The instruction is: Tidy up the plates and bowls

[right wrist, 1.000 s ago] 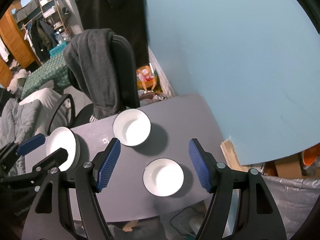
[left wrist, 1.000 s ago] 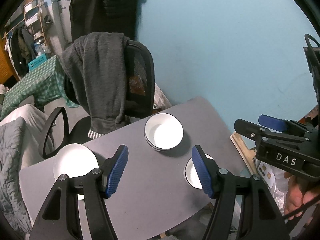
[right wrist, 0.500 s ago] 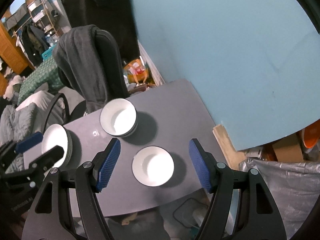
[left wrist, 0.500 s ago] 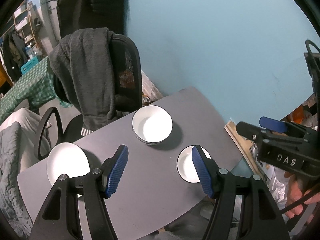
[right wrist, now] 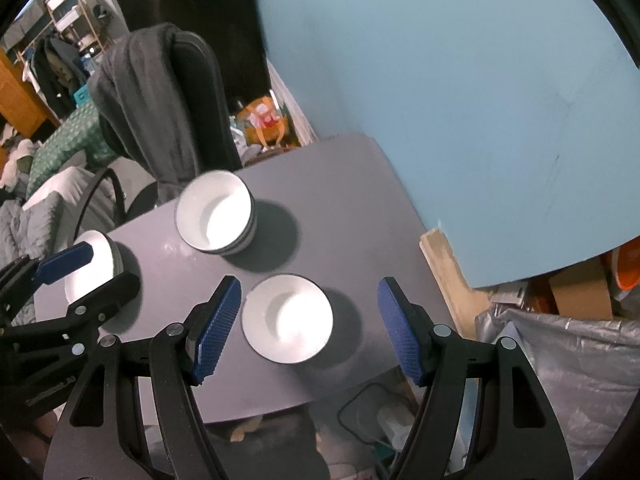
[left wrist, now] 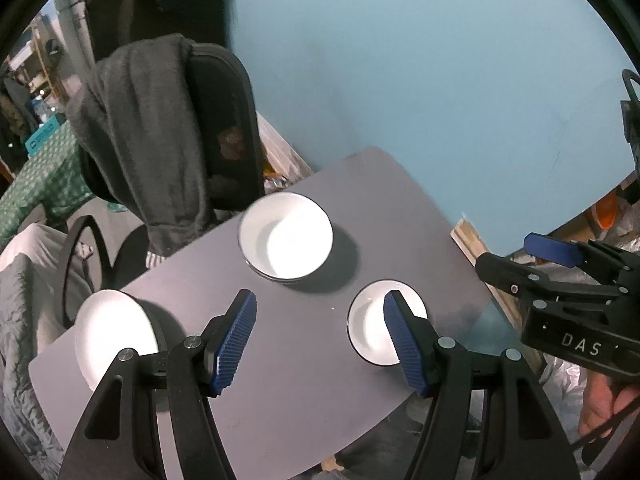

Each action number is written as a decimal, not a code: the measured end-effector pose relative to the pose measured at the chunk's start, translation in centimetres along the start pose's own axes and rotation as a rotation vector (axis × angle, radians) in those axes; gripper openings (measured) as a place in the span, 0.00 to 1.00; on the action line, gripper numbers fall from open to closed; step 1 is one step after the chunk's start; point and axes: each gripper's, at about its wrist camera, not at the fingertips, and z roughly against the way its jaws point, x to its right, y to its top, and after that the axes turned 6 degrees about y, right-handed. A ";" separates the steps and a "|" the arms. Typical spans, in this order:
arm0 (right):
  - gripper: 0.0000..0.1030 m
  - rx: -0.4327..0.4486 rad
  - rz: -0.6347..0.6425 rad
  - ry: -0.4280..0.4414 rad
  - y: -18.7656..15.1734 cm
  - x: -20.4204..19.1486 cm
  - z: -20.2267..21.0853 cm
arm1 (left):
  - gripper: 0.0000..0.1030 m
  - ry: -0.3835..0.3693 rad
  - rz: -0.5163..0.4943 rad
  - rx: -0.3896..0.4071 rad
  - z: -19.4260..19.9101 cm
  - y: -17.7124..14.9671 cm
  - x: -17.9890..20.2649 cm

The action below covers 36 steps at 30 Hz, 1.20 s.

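**Bowl sits between the right gripper's fingers, lower down on the table**

Single white bowl [right wrist: 287,323] rests alone at the near right of the grey table [right wrist: 352,184], just near of the stacked bowls [right wrist: 215,213]; the stack of plates [right wrist: 90,276] lies at the far left edge. The right gripper [right wrist: 310,326] hovers above with its jaws spread wide and nothing held, the bowl framed between the blue pads, closer to the left one. The left gripper [left wrist: 320,338] is likewise agape and empty, with that bowl [left wrist: 370,330] off toward its right pad. Being round, the bowl has no long axis to match. The right hand looks better placed; I judge a downward reach for the rim comes next.
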 end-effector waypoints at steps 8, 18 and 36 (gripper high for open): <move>0.68 -0.096 -0.053 0.027 -1.5 2.2 -4.4 | 0.65 -0.013 -0.009 -0.078 -4.8 -0.4 0.9; 0.68 -0.159 -0.131 0.043 -3.3 5.4 -9.2 | 0.65 -0.009 -0.023 -0.176 -11.1 -1.9 1.6; 0.68 -0.230 -0.138 0.093 -5.7 6.8 -15.5 | 0.65 0.005 -0.078 -0.256 -17.4 -3.8 3.9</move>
